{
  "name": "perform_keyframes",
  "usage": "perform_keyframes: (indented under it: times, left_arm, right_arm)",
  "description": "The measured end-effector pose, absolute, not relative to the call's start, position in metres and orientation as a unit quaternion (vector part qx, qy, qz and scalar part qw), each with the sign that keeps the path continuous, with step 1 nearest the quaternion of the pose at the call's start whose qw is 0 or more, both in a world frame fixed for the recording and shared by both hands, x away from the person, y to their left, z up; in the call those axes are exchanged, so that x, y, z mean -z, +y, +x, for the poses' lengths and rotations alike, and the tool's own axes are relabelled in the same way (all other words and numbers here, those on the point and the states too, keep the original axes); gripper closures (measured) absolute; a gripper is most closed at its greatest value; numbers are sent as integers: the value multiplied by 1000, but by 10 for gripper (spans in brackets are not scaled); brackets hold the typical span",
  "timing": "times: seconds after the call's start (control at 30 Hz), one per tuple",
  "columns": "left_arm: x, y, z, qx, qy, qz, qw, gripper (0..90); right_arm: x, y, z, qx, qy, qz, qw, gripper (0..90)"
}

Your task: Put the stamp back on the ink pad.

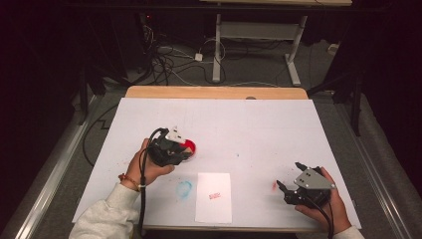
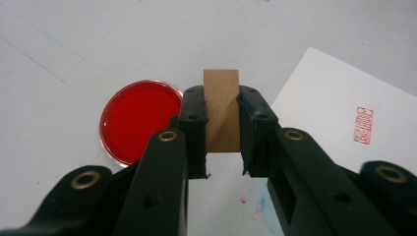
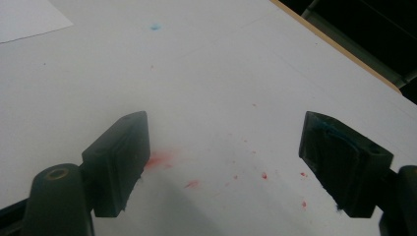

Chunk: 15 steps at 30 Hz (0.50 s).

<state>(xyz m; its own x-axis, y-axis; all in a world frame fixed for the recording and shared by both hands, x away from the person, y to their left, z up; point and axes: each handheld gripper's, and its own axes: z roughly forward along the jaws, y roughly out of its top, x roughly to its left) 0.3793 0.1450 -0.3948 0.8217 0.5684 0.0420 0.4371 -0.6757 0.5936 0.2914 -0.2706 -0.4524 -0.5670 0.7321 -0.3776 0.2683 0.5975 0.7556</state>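
Stamping work on a white tabletop (image 1: 249,124), one hand-held gripper in each hand.

Left hand-held gripper (image 2: 222,105) is clamped tight on a small wooden stamp block (image 2: 222,110), which stands upright between its two black jaws (seen in the left gripper view). Just beside it lies a round dish of red ink (image 2: 140,120), partly covered by the gripper in the high view. A white sheet of paper (image 1: 214,199) lies near the tabletop's front edge and bears a small red seal print (image 1: 214,196); a blue smudge (image 1: 184,189) sits just left of the sheet. Right hand-held gripper (image 1: 288,179) rests well apart at the right, jaws spread wide and holding nothing, above faint red ink specks (image 3: 162,160).
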Motion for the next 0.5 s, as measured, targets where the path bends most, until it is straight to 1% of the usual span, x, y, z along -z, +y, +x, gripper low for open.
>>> perform_keyframes:
  times: [0.5]
  left_arm:
    - [407,151,405,-97,307,904,280,735]
  right_arm:
    - [454,-270,291,-326,824,303,351,197]
